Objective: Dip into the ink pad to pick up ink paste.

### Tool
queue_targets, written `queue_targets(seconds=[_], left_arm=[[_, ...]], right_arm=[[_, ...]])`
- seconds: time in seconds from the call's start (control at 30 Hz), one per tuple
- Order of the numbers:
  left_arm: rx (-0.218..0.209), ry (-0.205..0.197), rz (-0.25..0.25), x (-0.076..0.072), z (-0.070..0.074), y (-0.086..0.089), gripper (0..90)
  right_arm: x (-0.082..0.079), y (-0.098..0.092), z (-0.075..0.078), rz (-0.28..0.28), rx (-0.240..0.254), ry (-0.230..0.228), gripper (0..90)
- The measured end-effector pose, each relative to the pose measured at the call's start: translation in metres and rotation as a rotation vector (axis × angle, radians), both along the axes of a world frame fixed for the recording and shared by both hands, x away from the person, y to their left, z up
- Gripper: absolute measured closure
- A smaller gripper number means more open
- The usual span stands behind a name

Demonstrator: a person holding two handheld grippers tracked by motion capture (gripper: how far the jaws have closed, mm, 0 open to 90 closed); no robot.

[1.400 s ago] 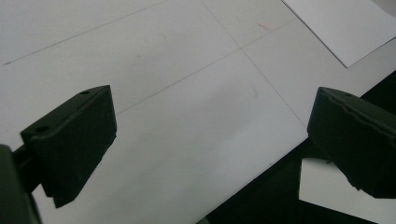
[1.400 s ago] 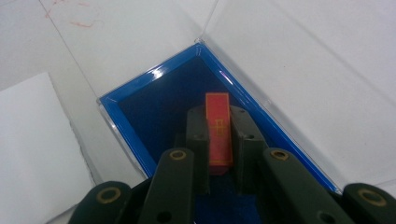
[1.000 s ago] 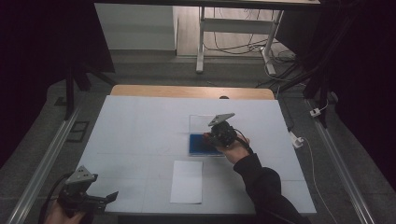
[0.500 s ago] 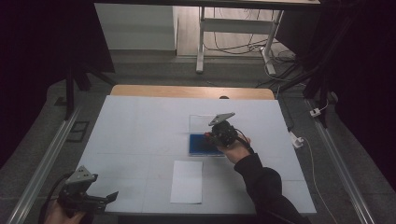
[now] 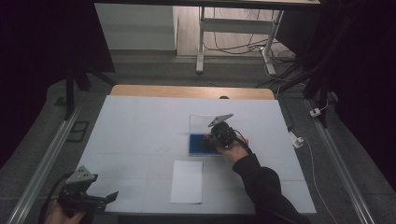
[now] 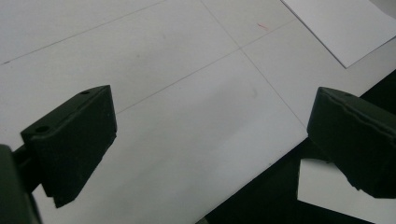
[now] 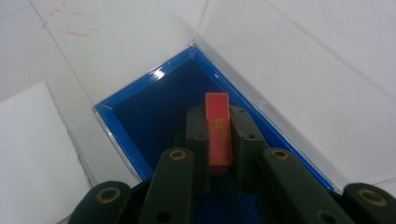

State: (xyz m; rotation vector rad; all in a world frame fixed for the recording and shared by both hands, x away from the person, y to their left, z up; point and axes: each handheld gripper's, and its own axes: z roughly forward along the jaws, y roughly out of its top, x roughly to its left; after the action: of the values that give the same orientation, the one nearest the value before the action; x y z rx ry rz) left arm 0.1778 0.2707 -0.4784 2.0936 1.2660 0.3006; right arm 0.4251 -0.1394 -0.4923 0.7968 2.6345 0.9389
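A shallow blue tray [image 7: 140,112] with a clear open lid [image 5: 203,122] lies mid-table; in the high view the blue tray [image 5: 197,144] sits just left of my right gripper [image 5: 210,140]. That right gripper [image 7: 218,121] is shut on a flat red card [image 7: 218,130] with gold marks, held on edge over the tray's dark inside. My left gripper [image 5: 109,198] hovers open at the table's near left corner; in its own view the left gripper [image 6: 210,126] has its jaws far apart with nothing between them.
A white sheet of paper [image 5: 187,181] lies near the front edge, in front of the tray; its corner [image 6: 341,28] shows in the left gripper view. The white table top [image 5: 140,135] ends in a wooden strip [image 5: 191,91] at the back. A cable and plug [image 5: 299,140] lie at the right edge.
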Motion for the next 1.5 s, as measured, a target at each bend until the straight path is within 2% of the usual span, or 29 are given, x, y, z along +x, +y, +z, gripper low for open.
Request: queue_targets(seconds=[0.03,0.1,0.27,0.3,0.33,0.4,0.43,0.47,0.53,0.57,0.63,0.67,0.7,0.73,0.9,1.1,1.3,1.33,1.5], left_arm=[[0.001,0.0,0.001,0.0,0.0,0.0,1.7],[0.001,0.002,-0.001,0.0,0.0,0.0,1.7],[0.002,0.004,0.0,0.0,0.0,0.0,1.7],[0.001,0.005,0.0,0.0,0.0,0.0,1.7],[0.001,0.006,0.0,0.0,0.0,0.0,1.7],[0.003,0.006,0.0,0.001,0.0,-0.001,1.7],[0.003,0.006,0.0,0.001,0.0,-0.001,1.7],[0.003,0.006,0.0,0.001,0.0,-0.001,1.7],[0.003,0.007,0.0,0.001,0.0,-0.001,1.7],[0.002,0.007,0.0,0.001,0.0,0.0,1.7],[0.002,0.007,-0.001,0.001,0.0,0.0,1.7],[0.002,0.007,-0.001,0.001,0.0,0.0,1.7],[0.001,0.007,-0.001,0.001,0.0,0.0,1.7],[0.0,0.007,-0.001,0.001,0.0,0.0,1.8],[-0.005,0.006,-0.001,0.001,0.0,0.0,1.8],[-0.013,0.003,0.001,0.001,0.0,0.001,1.7],[-0.015,0.002,0.0,0.001,0.0,0.001,1.7],[-0.016,0.001,0.0,0.001,0.0,0.002,1.8],[-0.017,-0.001,0.001,0.0,0.0,0.002,1.7]], right_arm=[[0.0,0.0,0.0,0.0,0.0,0.0,79.9],[0.002,-0.003,-0.001,-0.013,0.031,0.03,80.1],[0.001,-0.001,-0.001,-0.008,0.013,0.021,80.2],[0.0,0.0,-0.001,-0.004,0.004,0.009,80.2],[-0.003,0.003,-0.001,0.005,-0.026,-0.023,80.2],[-0.008,0.008,-0.001,0.013,-0.063,-0.058,80.2],[-0.008,0.008,-0.001,0.013,-0.063,-0.058,80.2],[-0.011,0.012,0.0,0.027,-0.099,-0.088,80.2],[-0.011,0.012,0.0,0.03,-0.1,-0.09,80.2],[-0.01,0.01,-0.001,0.025,-0.085,-0.08,80.2],[-0.004,0.003,-0.002,0.009,-0.019,-0.028,80.2],[-0.004,0.003,-0.002,0.009,-0.019,-0.028,80.2],[0.002,-0.005,-0.004,0.002,0.038,0.013,80.1],[0.002,-0.006,-0.004,0.002,0.043,0.021,80.1],[-0.001,-0.002,-0.002,0.016,0.007,-0.015,79.7],[-0.003,-0.001,-0.001,0.005,-0.002,-0.023,79.4],[-0.004,-0.003,0.002,-0.019,0.039,-0.023,79.3],[-0.005,-0.005,0.005,-0.012,0.045,-0.034,79.3],[-0.01,-0.006,0.009,0.0,0.05,-0.032,79.2]])
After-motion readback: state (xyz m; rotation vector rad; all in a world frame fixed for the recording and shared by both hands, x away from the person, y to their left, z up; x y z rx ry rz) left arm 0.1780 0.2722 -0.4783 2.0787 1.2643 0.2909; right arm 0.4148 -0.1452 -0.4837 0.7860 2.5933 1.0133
